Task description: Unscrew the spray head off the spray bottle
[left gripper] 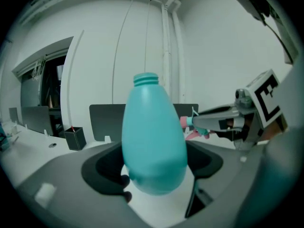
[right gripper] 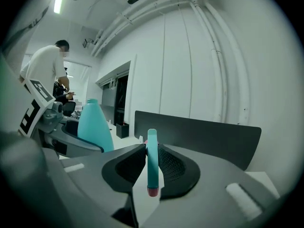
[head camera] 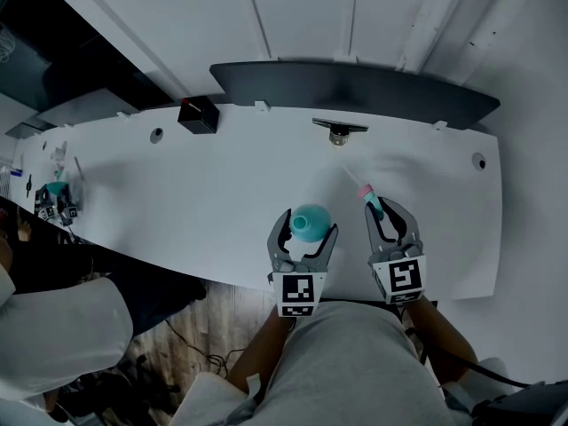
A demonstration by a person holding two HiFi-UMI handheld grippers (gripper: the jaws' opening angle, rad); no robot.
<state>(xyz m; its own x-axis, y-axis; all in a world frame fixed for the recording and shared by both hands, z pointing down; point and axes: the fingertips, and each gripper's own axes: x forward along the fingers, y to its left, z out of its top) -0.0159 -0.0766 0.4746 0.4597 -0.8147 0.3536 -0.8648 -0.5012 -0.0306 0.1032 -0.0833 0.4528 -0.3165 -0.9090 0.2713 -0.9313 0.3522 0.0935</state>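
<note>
Left gripper (left gripper: 154, 175) has its jaws spread wide and clamped round the fat lower body of the teal spray bottle (left gripper: 154, 141), one pad on each side. The bottle stands pretty much upright in there and its threaded neck (left gripper: 145, 79) is bare and open on top, so the head is already off. Can't tell if the bottom is touching the table or just above it.

Right gripper (head camera: 388, 213) has its jaws nearly together, pinching the spray head (right gripper: 152, 158). In the right gripper view it looks like a narrow teal strip squeezed between the two ribbed pads, with a pink bit at the near end. From above, the teal and pink end pokes out past the jaw tips toward the far side, and a thin pale tube (head camera: 352, 177) seems to run on from it, though it's faint.

The two grippers sit side by side at the near edge of the white table (head camera: 222, 176), spray head just to the right of the bottle and not touching it.

Further out, there's a dark screen (head camera: 355, 87) along the far edge, a small black box (head camera: 198, 114) far left of the grippers, and a little metal fitting (head camera: 339, 131) near the screen. Someone in a white top (head camera: 44, 327) is at the left end of the table.
</note>
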